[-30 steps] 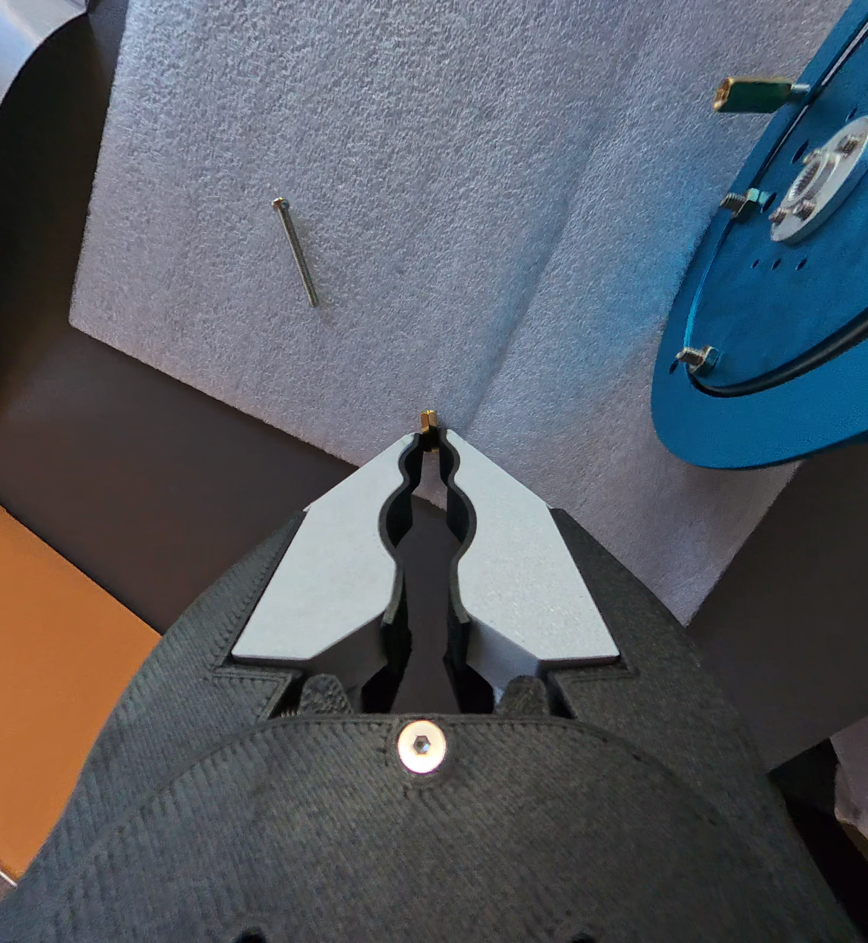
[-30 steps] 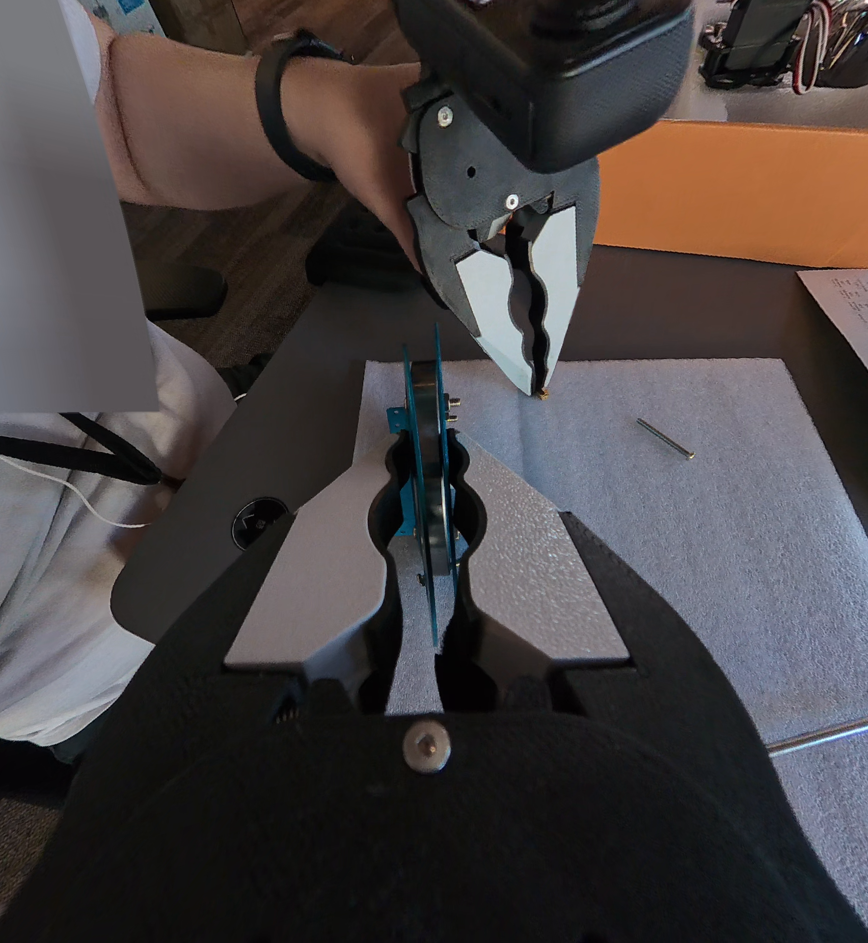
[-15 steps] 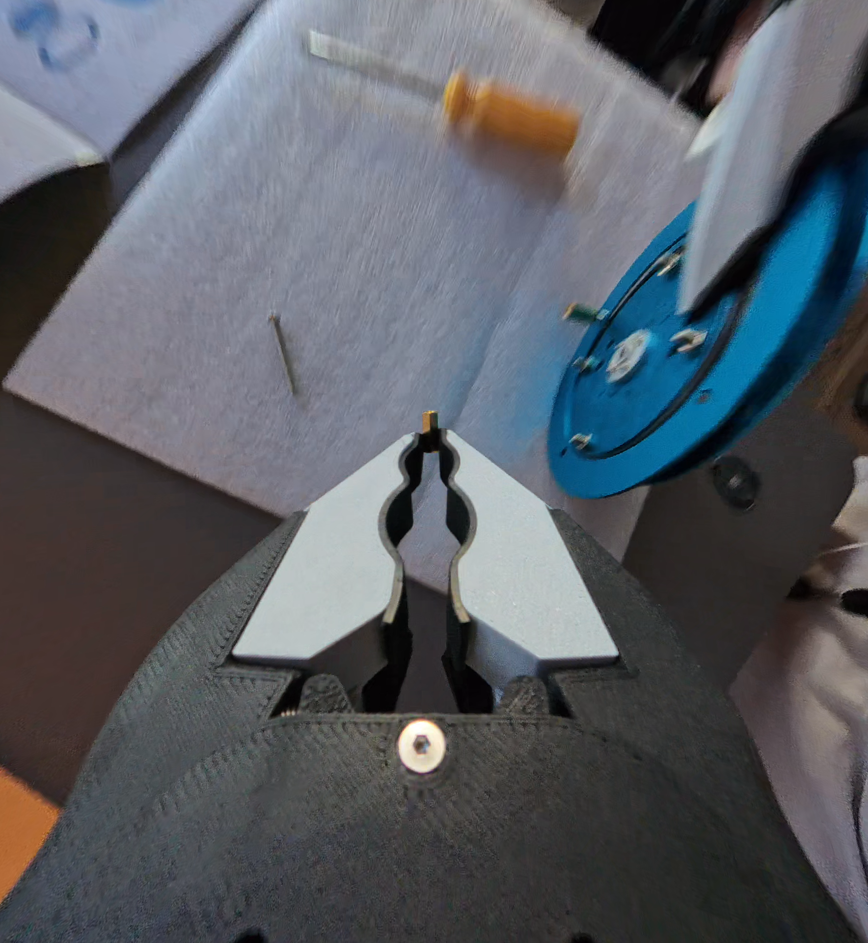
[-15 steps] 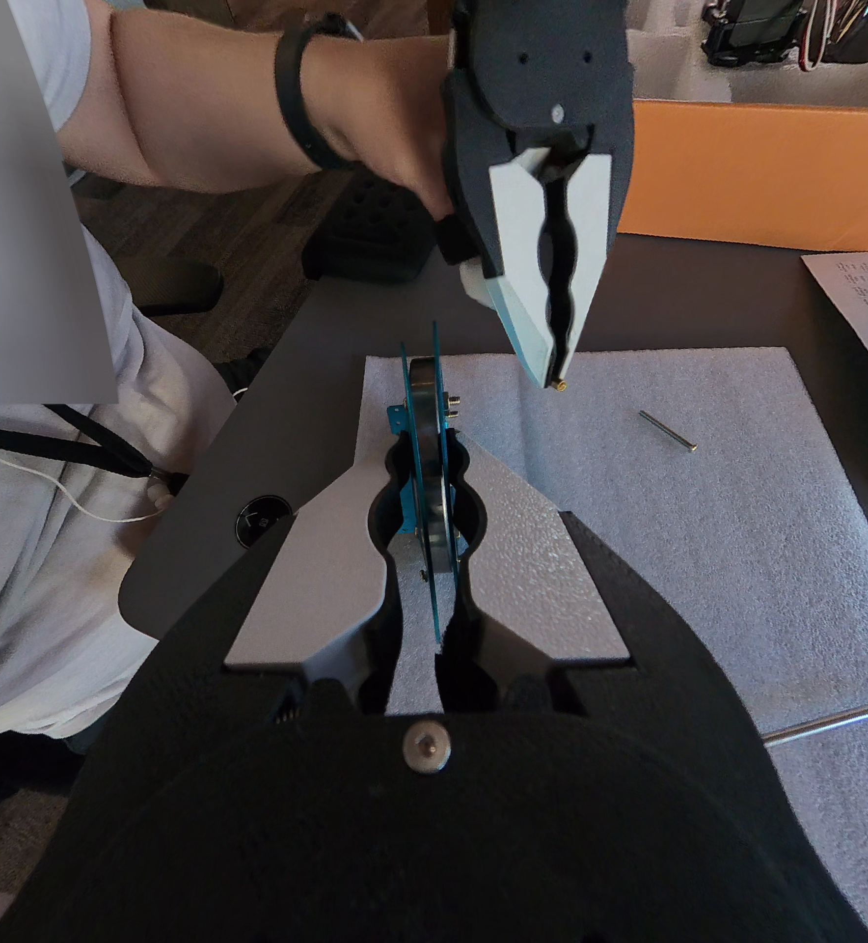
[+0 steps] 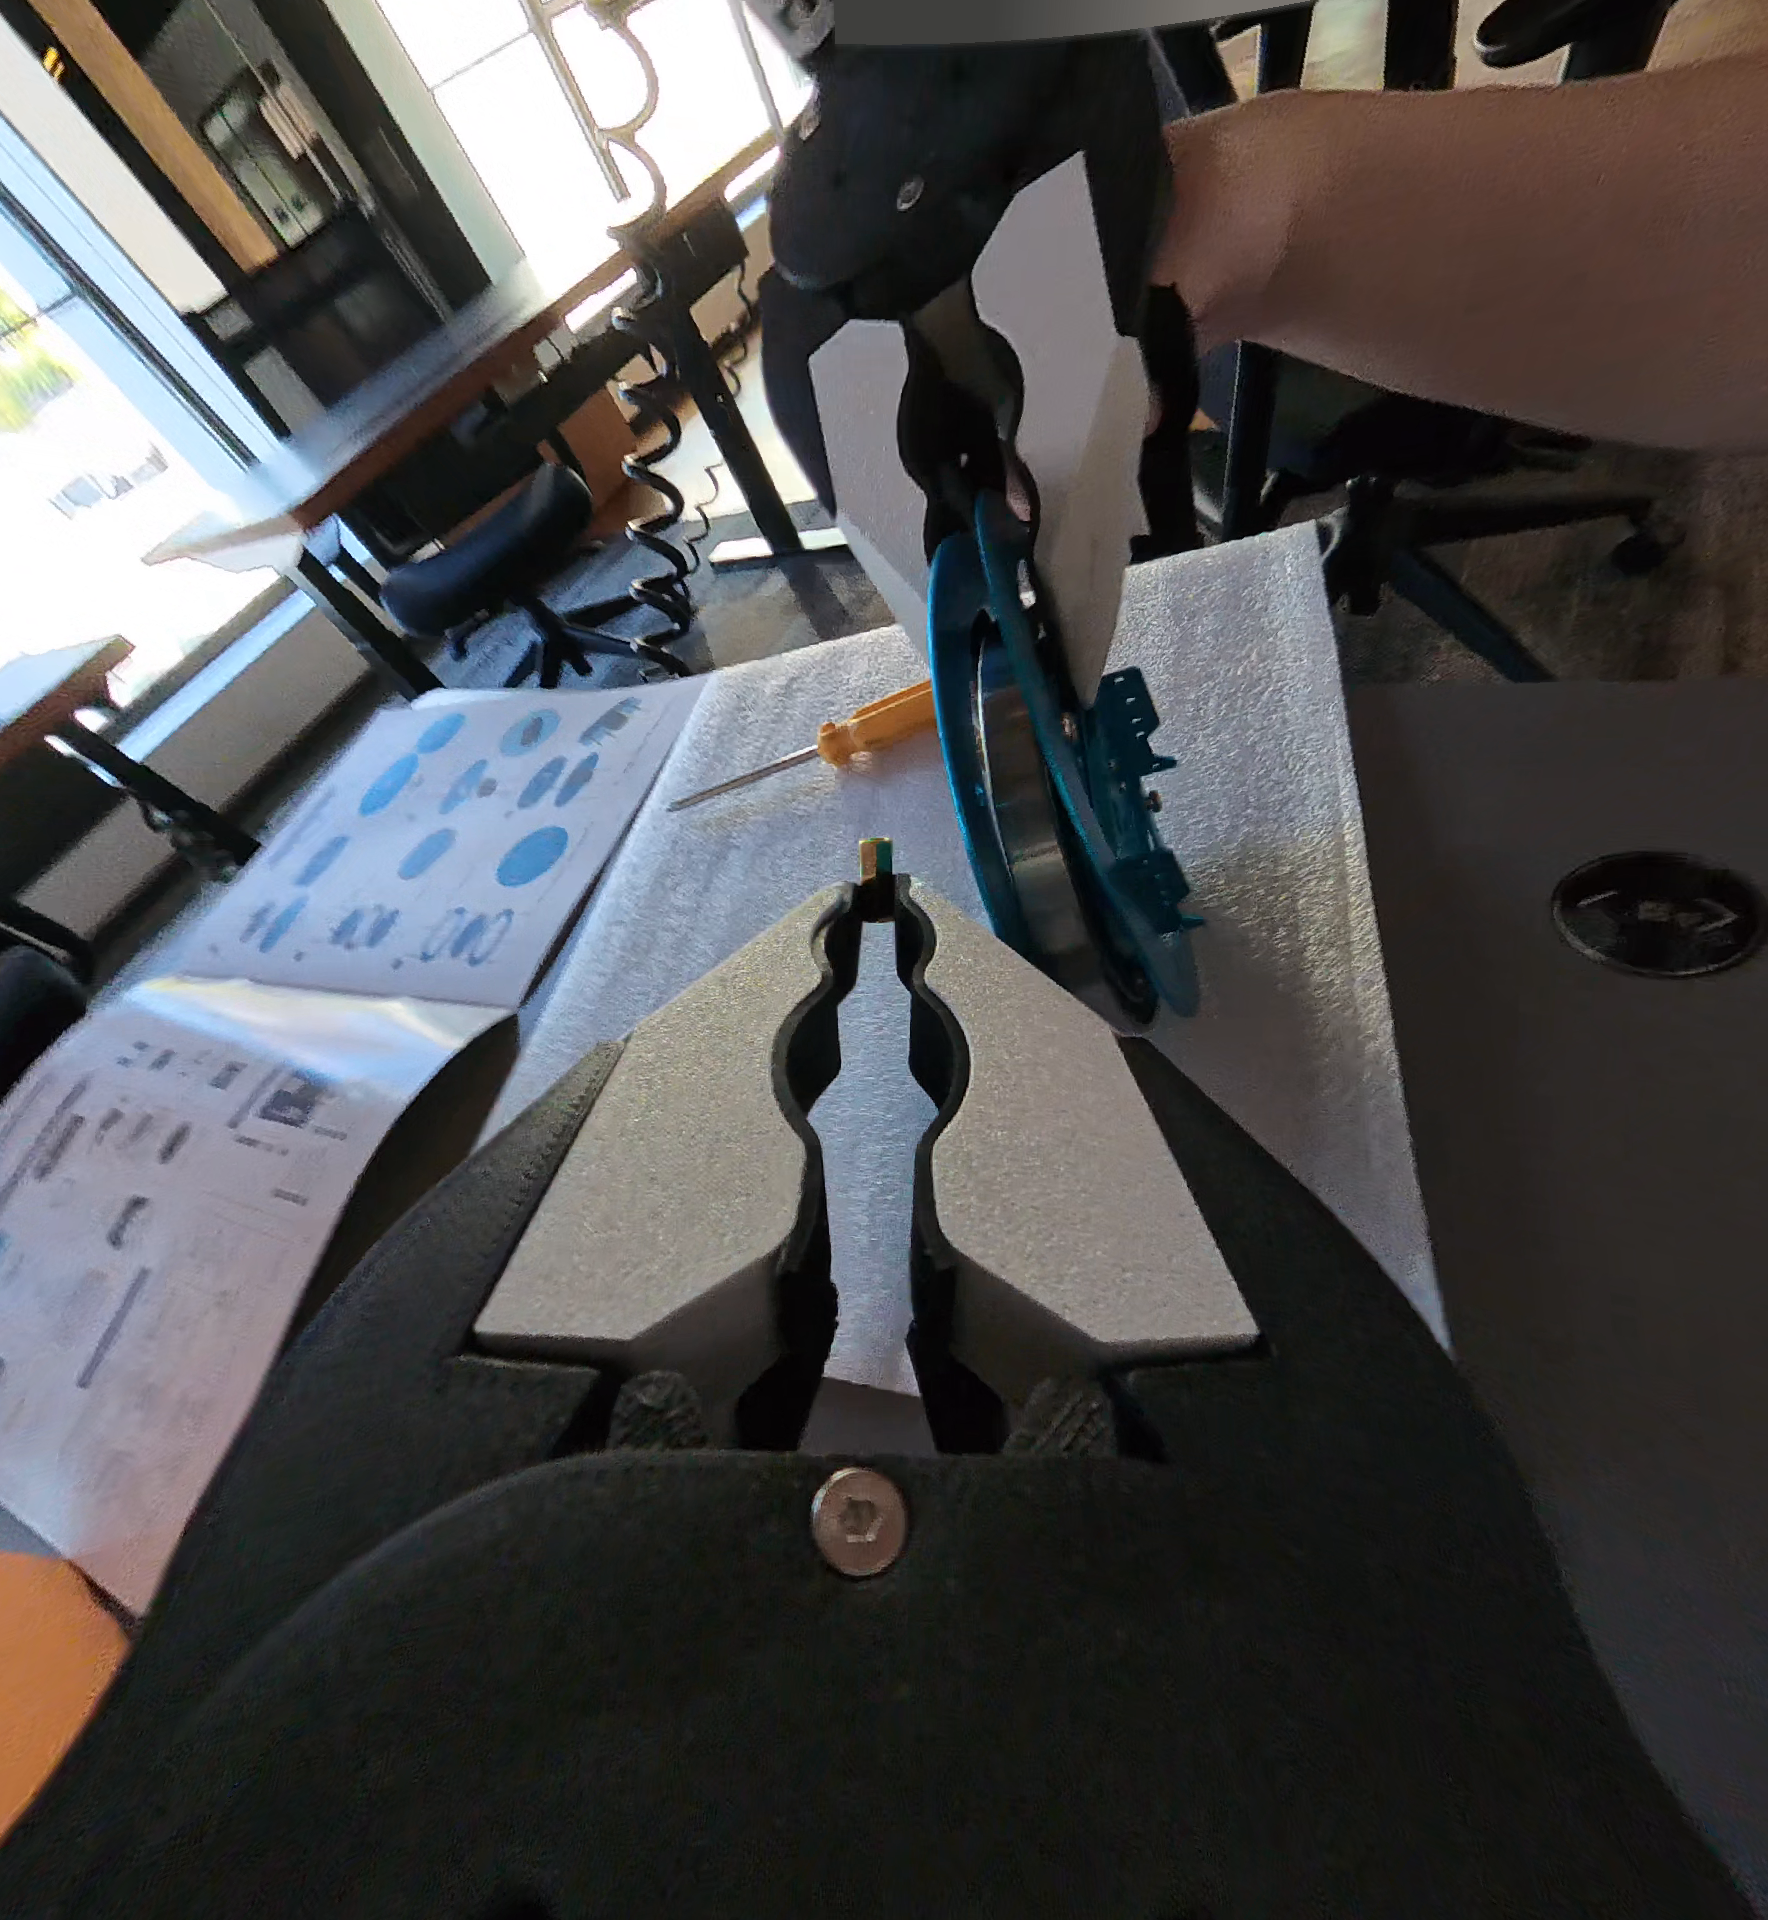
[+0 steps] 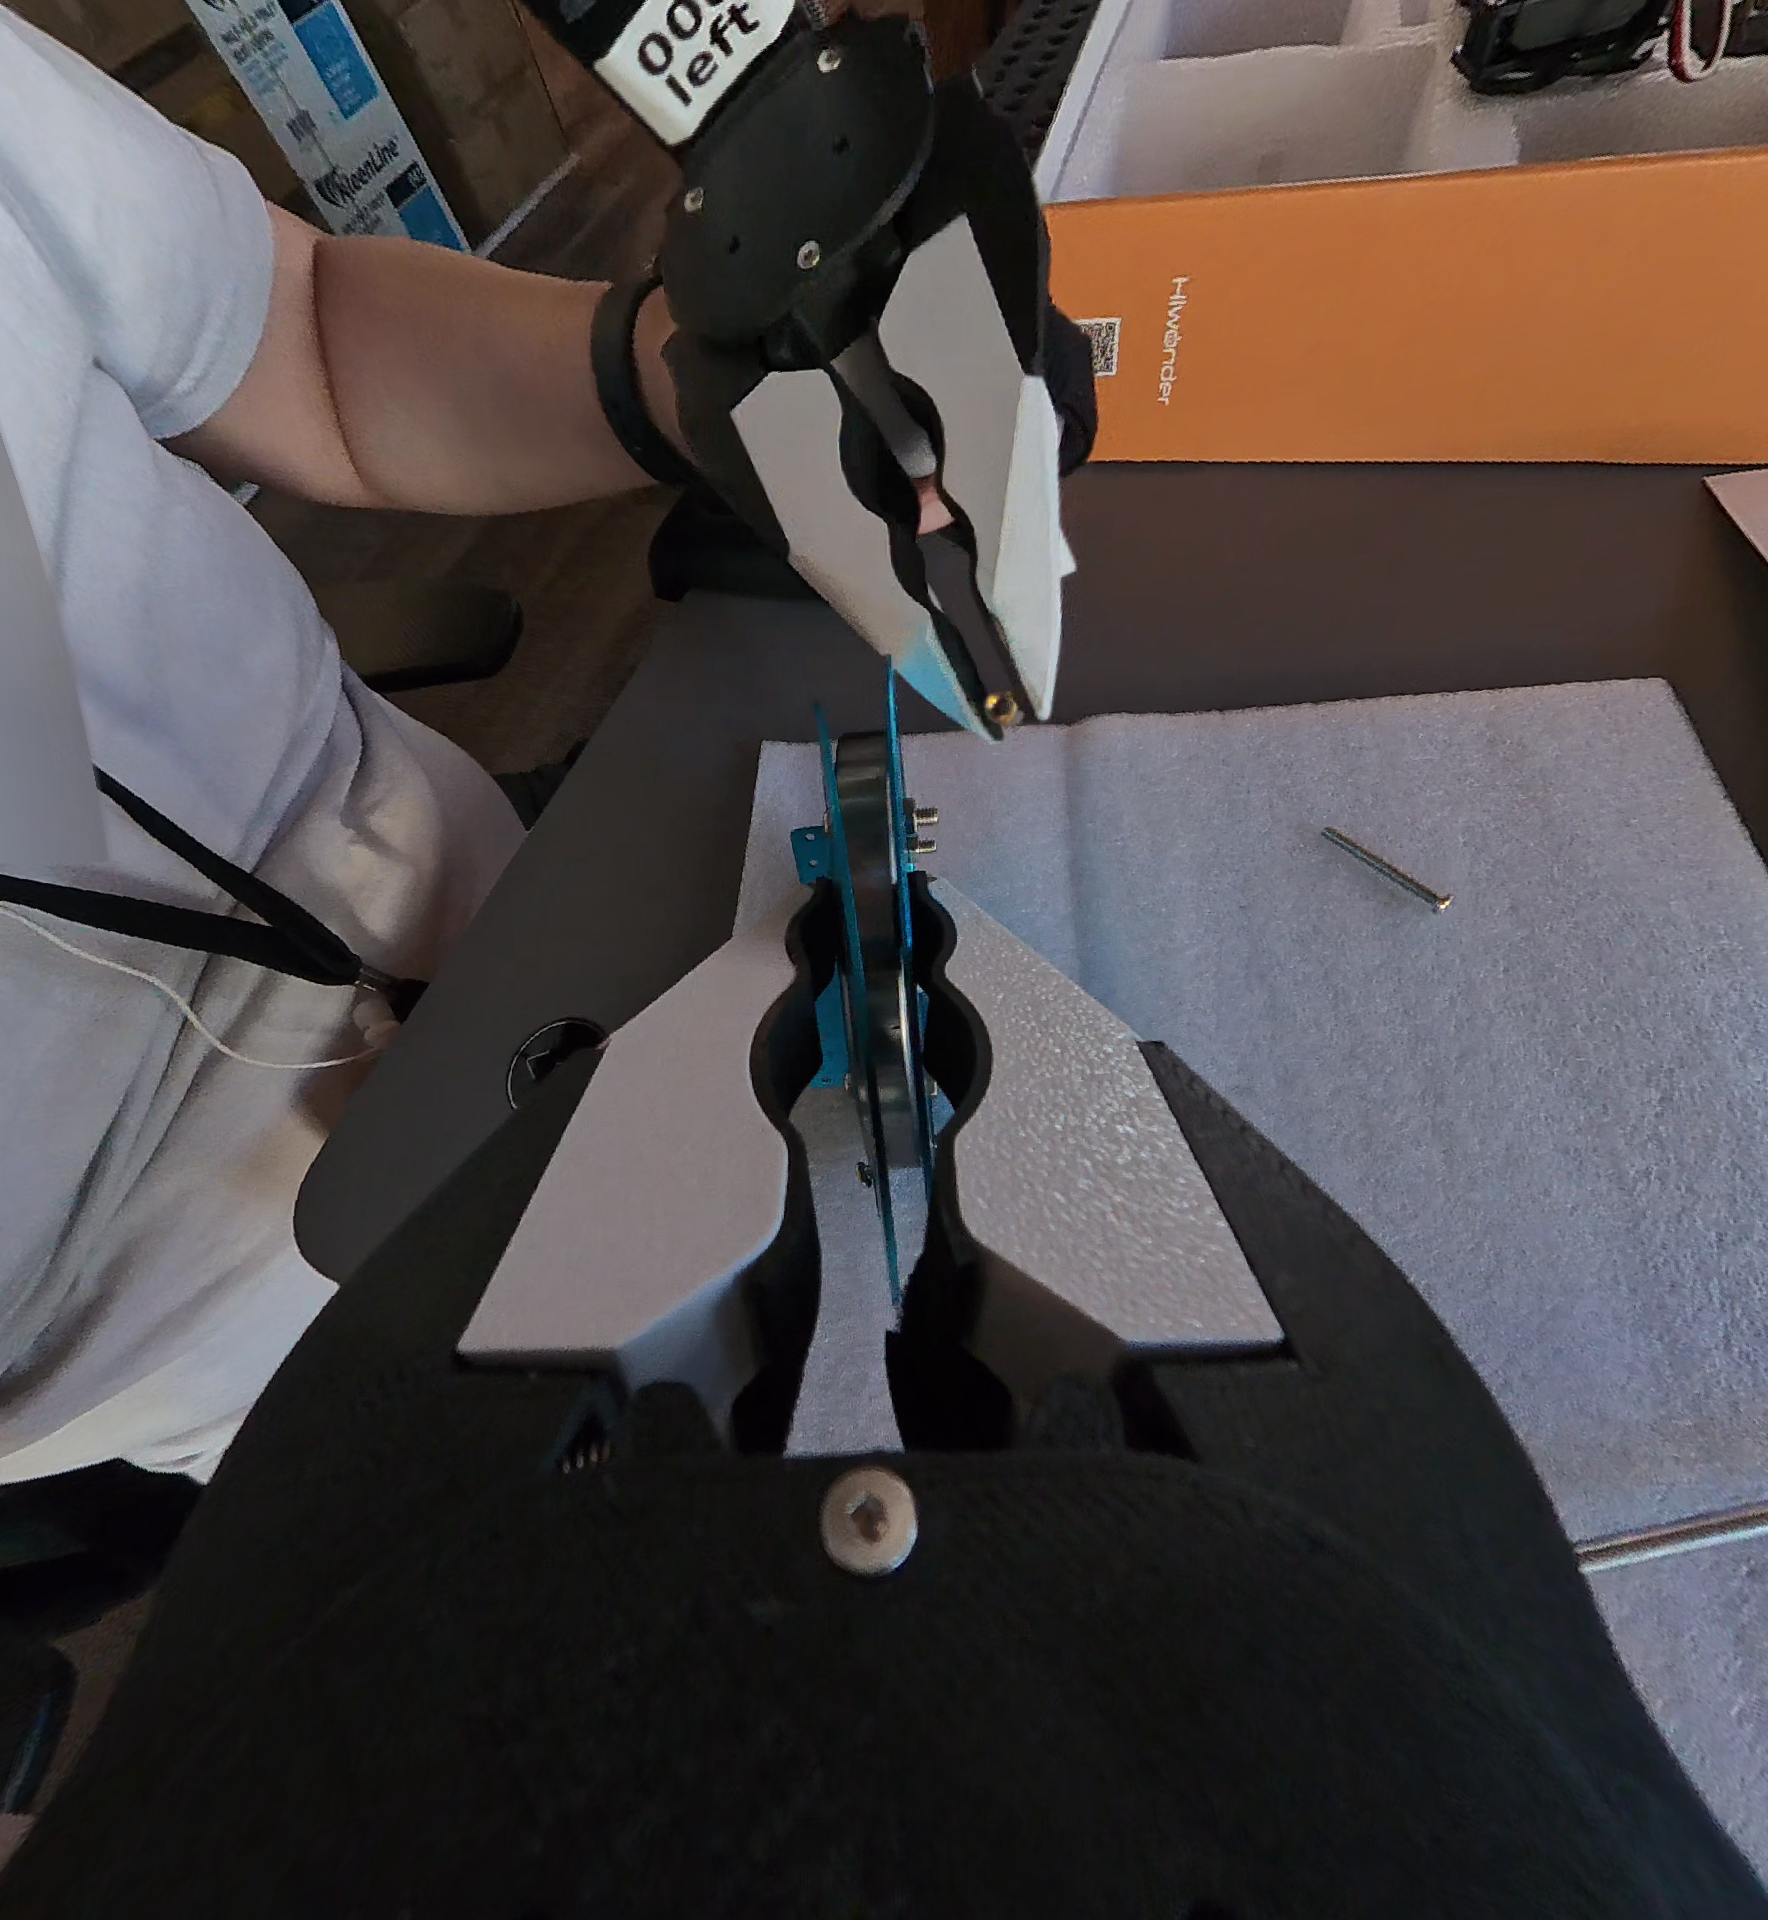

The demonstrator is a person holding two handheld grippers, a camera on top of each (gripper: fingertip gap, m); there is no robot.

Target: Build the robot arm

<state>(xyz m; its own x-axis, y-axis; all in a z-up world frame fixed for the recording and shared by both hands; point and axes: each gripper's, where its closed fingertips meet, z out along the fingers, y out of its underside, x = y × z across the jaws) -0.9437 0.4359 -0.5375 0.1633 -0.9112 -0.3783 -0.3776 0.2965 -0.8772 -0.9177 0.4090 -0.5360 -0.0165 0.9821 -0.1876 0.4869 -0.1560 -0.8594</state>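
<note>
My left gripper (image 5: 876, 902) is shut on a small brass standoff (image 5: 874, 858) that sticks out past its tips. It also shows in the right wrist view (image 6: 999, 715), held in the air just above and to the right of the top rim of the blue disc assembly (image 6: 872, 935). My right gripper (image 6: 864, 914) is shut on that assembly, two blue round plates with a dark bearing between them, and holds it on edge over the white foam mat (image 6: 1431, 1091). In the left wrist view the assembly (image 5: 1051, 810) stands just right of the standoff.
A long screw (image 6: 1384, 869) lies on the mat to the right. An orange-handled screwdriver (image 5: 838, 736) lies at the mat's far side, its shaft (image 6: 1711, 1538) showing at right. Instruction sheets (image 5: 236, 997) lie beside the mat. An orange box (image 6: 1482, 322) stands behind. A person's arm (image 6: 464, 395) reaches in. One gripper's finger ends stand about 5 cm off the other's. My left tips are roughly 12 cm from the long screw (image 6: 1384, 869).
My left gripper has lifted off the mat with the standoff, swung level and come close to the top rim of the blue assembly. My right gripper has kept the assembly still.
</note>
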